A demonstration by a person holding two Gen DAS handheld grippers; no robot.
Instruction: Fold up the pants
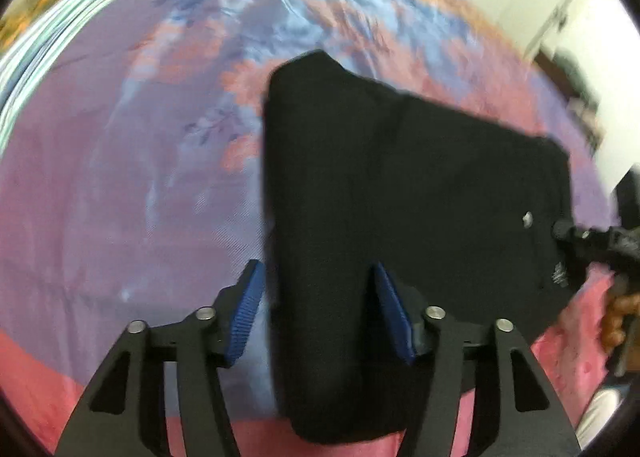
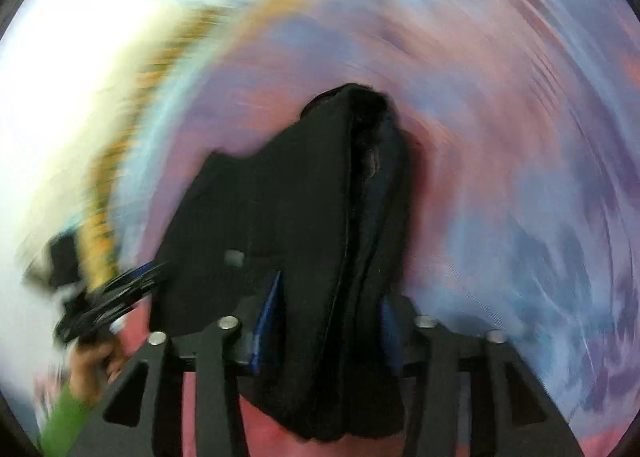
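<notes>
Bedsheet (image 1: 100,185), purple with pink and blue floral patches, fills both views as the surface under the work, and it smears into streaks across the right wrist view. On it we see the black pants (image 1: 400,185), already doubled into a thick dark slab that hangs from both grippers toward the sheet's pink near edge. A small white mark, perhaps a printed logo, sits near the cloth's lower right corner, too blurred for us to read.

The left gripper (image 1: 316,313) has its 2 blue pads spread wide, with the folded edge of the pants lying between them; we cannot tell whether they press the cloth. The right gripper (image 2: 328,321) is buried in bunched fabric (image 2: 280,197), its blue pads partly hidden, so we cannot tell its grip either.

At the left edge of the right wrist view a hand (image 2: 94,361) in a green sleeve shows, blurred.
</notes>
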